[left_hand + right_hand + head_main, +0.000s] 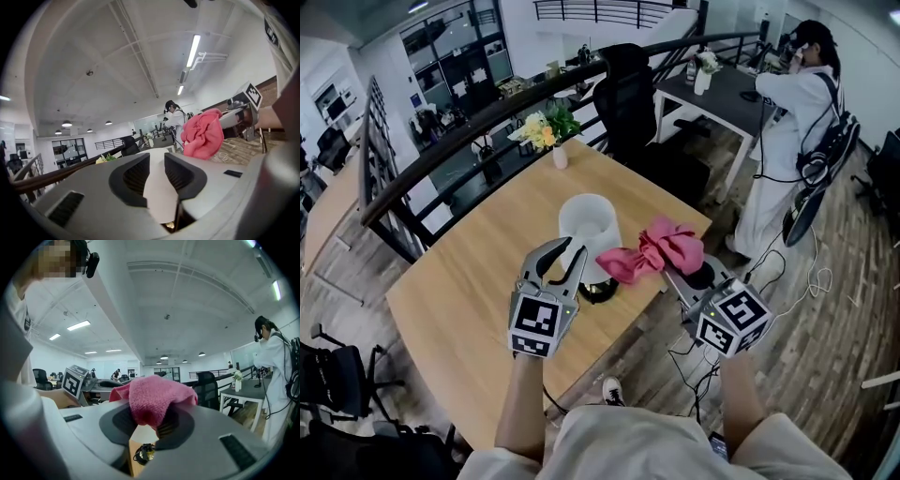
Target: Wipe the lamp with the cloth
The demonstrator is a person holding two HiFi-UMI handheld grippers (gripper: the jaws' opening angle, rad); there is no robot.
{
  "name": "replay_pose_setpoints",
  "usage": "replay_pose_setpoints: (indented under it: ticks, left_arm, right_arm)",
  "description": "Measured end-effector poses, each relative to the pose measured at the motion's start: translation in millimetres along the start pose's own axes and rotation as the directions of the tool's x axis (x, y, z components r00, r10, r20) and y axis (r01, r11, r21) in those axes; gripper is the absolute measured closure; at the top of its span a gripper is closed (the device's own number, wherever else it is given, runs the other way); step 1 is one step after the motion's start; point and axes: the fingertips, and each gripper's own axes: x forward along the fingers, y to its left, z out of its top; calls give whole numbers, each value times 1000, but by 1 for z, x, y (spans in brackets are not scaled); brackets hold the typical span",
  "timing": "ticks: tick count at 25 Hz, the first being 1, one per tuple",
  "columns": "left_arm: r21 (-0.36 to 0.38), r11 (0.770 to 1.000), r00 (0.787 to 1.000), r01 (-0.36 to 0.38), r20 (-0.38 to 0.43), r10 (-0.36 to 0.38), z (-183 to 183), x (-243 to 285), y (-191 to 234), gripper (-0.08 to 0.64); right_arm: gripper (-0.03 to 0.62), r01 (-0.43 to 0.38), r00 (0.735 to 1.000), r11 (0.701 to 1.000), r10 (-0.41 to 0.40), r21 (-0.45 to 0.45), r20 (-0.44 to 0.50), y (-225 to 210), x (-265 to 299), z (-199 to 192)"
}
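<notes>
As right gripper (pixel 684 278) clamps bunched pink cloth (pixel 656 248), left gripper (pixel 555 262) stands with jaws apart. White lamp (pixel 589 223) shows in gap between them, pads not pressing it. Cloth held up just beside lamp, loose end at shade's lower edge; contact unclear. Lamp upright near front edge of wooden table (pixel 459 291). Flower vase (pixel 559 155) at far edge. Person in white (pixel 787 112) at desk beyond.

The left gripper (pixel 157 161) is holding its jaws apart; the white lamp (pixel 161 199) is showing between them; at upper right, the right gripper (pixel 225 125) is clutching the bunched pink cloth (pixel 204 133).
</notes>
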Motion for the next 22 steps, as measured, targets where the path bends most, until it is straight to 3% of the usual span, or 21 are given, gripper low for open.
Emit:
replay_pose_setpoints:
  ticks: [5, 9, 12, 18, 22]
  left_arm:
    - [157, 985, 997, 68, -53, -60, -3, 16, 2, 420]
    - [241, 951, 977, 195, -127, -168, -5, 23, -9, 419]
    - [282, 930, 962, 235, -204, -181, -9, 20, -14, 419]
    - [195, 959, 956, 205, -251, -153, -14, 26, -11, 419]
    - [138, 977, 954, 163, -275, -121, -18, 31, -10, 416]
  right_arm:
    - [505, -2, 1000, 1000, 2, 22, 12, -10, 19, 3]
    - [505, -25, 1000, 999, 25, 38, 8, -16, 33, -2]
    - [505, -66, 998, 997, 66, 39, 1, -13, 41, -2]
    - [503, -233, 972, 972, 233, 12, 17, -13, 80, -5]
    - [503, -348, 937, 938, 347, 2, 46, -17, 97, -4]
